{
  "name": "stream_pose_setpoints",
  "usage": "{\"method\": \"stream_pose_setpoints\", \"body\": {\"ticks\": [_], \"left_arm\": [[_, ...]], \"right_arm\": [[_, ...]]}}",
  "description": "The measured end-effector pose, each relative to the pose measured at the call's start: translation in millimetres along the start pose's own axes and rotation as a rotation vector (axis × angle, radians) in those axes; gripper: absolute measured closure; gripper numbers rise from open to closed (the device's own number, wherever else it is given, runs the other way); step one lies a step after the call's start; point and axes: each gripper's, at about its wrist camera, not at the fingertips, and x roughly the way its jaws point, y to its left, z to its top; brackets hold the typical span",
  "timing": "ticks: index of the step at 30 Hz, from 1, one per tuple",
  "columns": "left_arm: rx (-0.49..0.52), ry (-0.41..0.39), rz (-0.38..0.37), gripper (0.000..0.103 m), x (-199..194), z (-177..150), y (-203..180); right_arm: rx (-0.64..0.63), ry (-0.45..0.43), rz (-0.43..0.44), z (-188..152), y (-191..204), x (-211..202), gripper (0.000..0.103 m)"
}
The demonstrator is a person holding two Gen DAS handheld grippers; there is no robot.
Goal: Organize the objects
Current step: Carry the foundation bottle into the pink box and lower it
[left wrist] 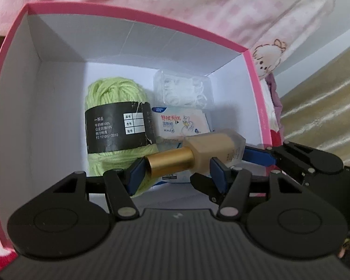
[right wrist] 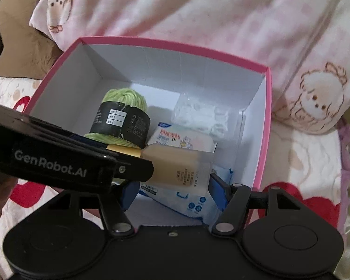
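Blue pads [left wrist: 135, 175] on gold-capped glass bottle [left wrist: 198, 156]

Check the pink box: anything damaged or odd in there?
One thing: the black paper label around the green yarn ball is torn, with a ragged white rip along its right edge. The foundation bottle lies sideways between both grippers over the wet-wipe packs; nothing has spilled.

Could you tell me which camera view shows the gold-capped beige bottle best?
The left wrist view: the gold-capped beige bottle lies fully visible there. In the right wrist view the left gripper's black arm hides most of its cap.
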Motion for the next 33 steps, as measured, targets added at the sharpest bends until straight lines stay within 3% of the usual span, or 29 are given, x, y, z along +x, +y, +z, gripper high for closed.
{"method": "stream_pose_setpoints", "body": {"ticks": [7,11,22,27,30,33], "left_arm": [[-0.003,0.022,0.065,0.045,-3.6,-6.0,-3.4],[-0.015,-0.008,0.096,0.044,-1.5,-2.3,0.8],[-0.010,0.019,0.093,0.043,17.9,6.0,1.9],[0.008,-0.030,0.092,0.040,10.7,-0.7,1.6],[0.006,-0.056,0.078,0.031,3.5,-3.9,1.4],[0.040,-0.090,0.106,0.031,-5.2,-8.3,-4.2]], "right_arm": [[0.030,0.050,0.043,1.3,3.2,3.6,0.034],[0.057,0.052,0.047,7.7,2.4,15.3,0.034],[0.009,0.157,-0.072,22.0,13.5,34.1,0.034],[0.010,0.106,-0.076,16.0,13.2,24.8,0.029],[0.014,0.039,-0.086,9.5,10.0,11.3,0.027],[0.038,-0.007,-0.065,1.6,6.4,-4.4,0.028]]}}
